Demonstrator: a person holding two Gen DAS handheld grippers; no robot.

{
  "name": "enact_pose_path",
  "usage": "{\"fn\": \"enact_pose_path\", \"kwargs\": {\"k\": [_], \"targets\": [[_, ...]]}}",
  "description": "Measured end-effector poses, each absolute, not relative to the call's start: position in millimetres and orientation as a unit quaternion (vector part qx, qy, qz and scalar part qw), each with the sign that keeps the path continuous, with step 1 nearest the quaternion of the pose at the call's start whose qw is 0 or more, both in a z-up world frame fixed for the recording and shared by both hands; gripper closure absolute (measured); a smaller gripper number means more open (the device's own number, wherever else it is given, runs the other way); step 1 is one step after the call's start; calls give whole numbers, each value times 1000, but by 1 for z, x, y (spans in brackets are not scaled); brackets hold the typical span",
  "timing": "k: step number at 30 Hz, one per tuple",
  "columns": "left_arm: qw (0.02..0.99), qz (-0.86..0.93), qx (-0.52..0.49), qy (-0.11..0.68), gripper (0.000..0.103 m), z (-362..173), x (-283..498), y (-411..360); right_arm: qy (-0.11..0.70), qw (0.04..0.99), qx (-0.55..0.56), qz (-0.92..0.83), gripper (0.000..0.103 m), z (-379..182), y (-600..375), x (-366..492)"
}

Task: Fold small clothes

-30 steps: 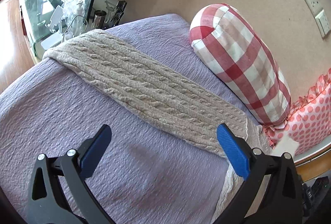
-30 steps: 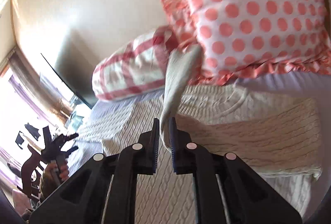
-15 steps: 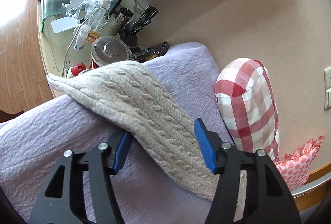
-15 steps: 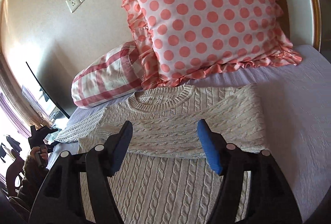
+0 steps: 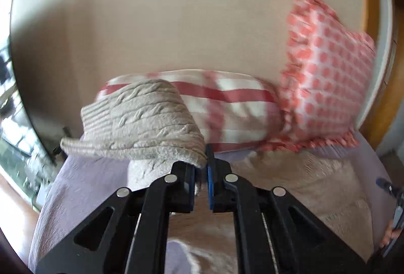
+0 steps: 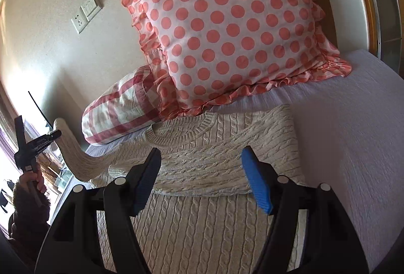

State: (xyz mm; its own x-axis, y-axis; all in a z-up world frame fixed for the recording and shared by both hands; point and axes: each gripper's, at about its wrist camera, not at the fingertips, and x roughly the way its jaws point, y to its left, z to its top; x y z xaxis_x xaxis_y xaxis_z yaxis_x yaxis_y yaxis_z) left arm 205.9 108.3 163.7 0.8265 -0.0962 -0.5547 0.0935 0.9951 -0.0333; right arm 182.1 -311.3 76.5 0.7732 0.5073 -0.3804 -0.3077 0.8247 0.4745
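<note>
On the lilac bed (image 6: 353,122) the cream cable-knit sweater (image 6: 202,218) lies flat below the pillows, its right sleeve already folded across the chest. Its left sleeve (image 5: 141,122) is pinched in the closed left gripper (image 5: 201,170) and lifted clear of the bed, while the right gripper (image 6: 202,178) hangs open over the chest, holding nothing. I would carry the sleeve straight across and lay it level before letting go. Motion blur smears the left view, and the sweater's hem is cut off behind the right gripper.
</note>
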Motion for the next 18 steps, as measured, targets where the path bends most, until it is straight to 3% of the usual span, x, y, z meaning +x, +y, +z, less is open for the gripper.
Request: {"fn": "enact_pose_path", "kwargs": {"k": [1, 3, 6, 9, 13, 18], "targets": [[950, -90, 36, 298, 89, 156, 206, 61, 257, 918, 203, 223, 35, 75, -312, 185], [926, -149, 118, 327, 87, 123, 203, -21, 272, 909, 219, 227, 35, 68, -315, 193], [904, -151, 218, 335, 87, 77, 189, -71, 308, 891, 241, 232, 35, 55, -321, 206], [907, -136, 194, 348, 77, 73, 177, -43, 338, 879, 249, 227, 37, 44, -327, 219], [922, -85, 158, 343, 54, 82, 151, 15, 372, 864, 265, 214, 53, 34, -324, 248], [918, -53, 95, 382, 46, 79, 122, 78, 414, 845, 291, 172, 55, 20, -315, 294]]}}
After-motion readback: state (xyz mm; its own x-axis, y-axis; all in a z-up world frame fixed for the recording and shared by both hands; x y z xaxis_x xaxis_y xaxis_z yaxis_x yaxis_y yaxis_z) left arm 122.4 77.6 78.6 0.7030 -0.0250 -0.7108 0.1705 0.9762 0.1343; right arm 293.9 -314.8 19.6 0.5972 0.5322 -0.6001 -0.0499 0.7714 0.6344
